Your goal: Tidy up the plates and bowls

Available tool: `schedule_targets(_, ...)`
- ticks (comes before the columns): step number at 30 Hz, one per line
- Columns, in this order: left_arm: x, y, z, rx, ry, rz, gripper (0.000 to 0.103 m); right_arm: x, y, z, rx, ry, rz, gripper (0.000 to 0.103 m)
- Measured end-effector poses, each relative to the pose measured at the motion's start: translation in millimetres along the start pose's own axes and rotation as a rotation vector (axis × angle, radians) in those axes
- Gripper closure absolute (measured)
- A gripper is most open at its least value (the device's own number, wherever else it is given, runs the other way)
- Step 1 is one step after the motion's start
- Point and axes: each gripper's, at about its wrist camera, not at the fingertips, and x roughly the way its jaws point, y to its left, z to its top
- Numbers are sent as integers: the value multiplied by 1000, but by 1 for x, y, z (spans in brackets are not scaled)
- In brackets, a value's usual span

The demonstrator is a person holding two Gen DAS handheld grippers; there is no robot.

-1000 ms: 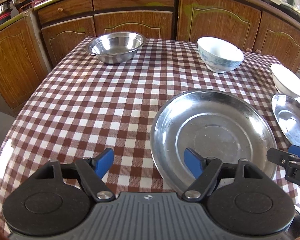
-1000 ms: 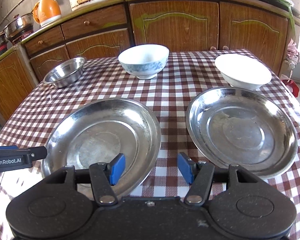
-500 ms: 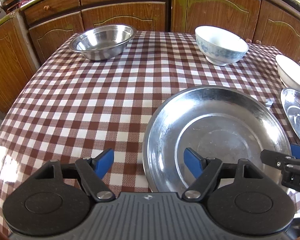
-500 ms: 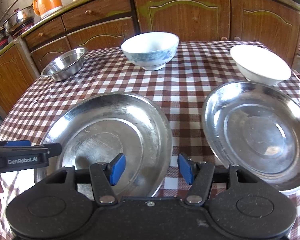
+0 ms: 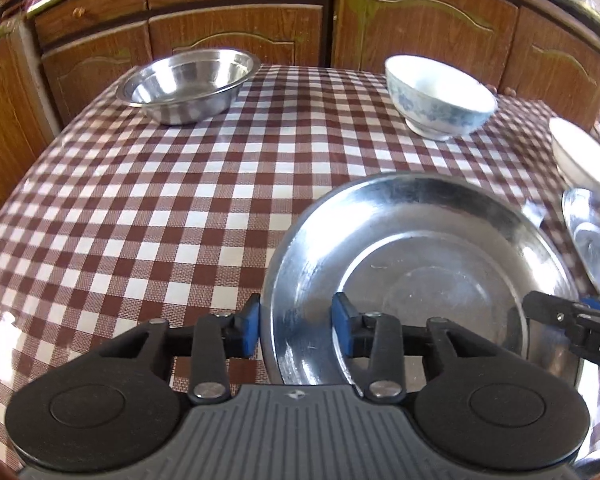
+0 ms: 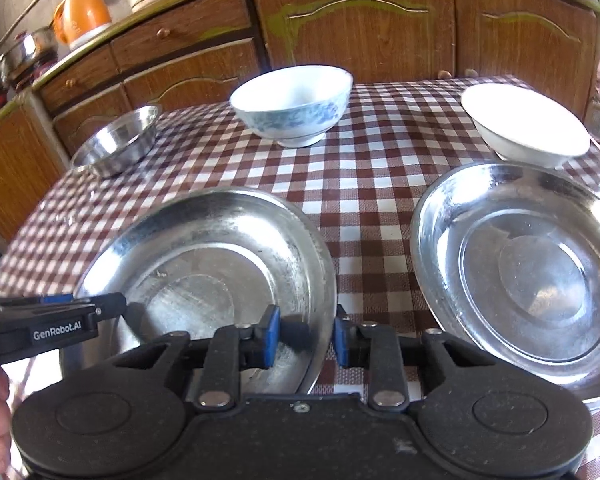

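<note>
The big round stainless steel plate (image 5: 420, 280) sits at the near edge of the table, on the brown-and-white checkered tablecloth (image 5: 160, 208), and both grippers are on its rim. The left gripper (image 5: 296, 330) has just been closing, blue pads narrow with the rim at about 8 o'clock between them; the right gripper (image 6: 307, 336) has done the same at about 4 o'clock. A second steel plate (image 6: 532, 280) lies just beside it at 3 o'clock, a thin strip of cloth between. Further out: small steel bowl (image 5: 188, 84) at 11 o'clock, blue-patterned white bowl (image 5: 440, 98) at 12, plain white bowl (image 6: 524, 124) at 2. Lots of open cloth toward 10.
</note>
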Motion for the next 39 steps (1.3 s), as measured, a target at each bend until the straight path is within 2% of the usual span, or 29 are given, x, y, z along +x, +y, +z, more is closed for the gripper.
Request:
schedule_targets(2,0,3,3,-15,-4,-3,77,-2,-2,2,12,-21,-5,77)
schedule_targets(9,-10,5,5,-9,-34,-14,79,-11,-2,10,21,-73,-5,82)
schedule_targets(17,-33,5,15,-2,-88,-5,80,-30,4,21,7,-129,1,82)
schedule_targets(39,-85,2,24,18,-176,7,80,-82,15,37,-9,-219,11,82)
